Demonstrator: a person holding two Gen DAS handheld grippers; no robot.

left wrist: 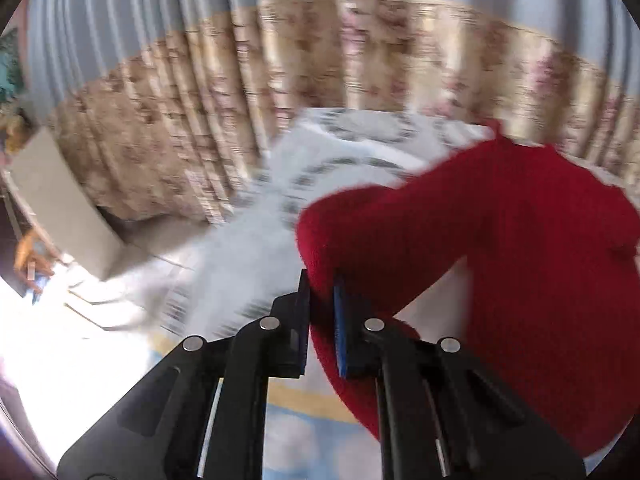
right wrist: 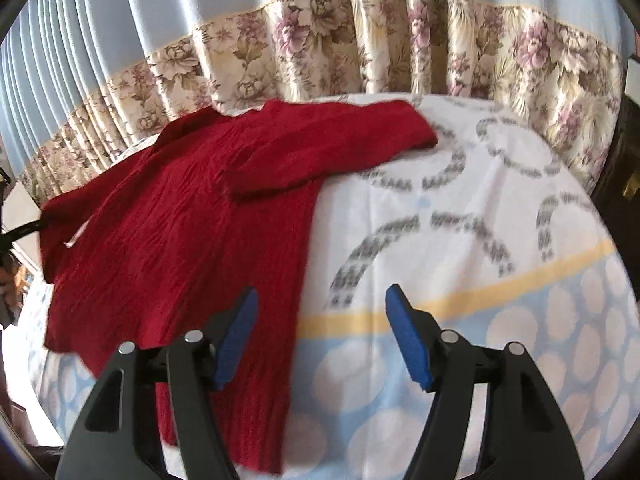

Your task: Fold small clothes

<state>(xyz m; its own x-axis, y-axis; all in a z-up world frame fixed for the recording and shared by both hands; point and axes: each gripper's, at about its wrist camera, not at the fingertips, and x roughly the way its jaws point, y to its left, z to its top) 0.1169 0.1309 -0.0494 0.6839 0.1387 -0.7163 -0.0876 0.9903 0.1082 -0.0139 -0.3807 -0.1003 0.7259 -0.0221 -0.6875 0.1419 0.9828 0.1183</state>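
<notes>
patterned bed sheet (right wrist: 460,216) fills the foreground, under both tools. right claw (right wrist: 320,336) hangs spread and empty beside the red knit sweater (right wrist: 180,220). left claw (left wrist: 322,316) is pressed together, pinching 1 sweater edge; thick knit may slip loose. floral curtain (right wrist: 320,40) hangs close behind the bed.
</notes>
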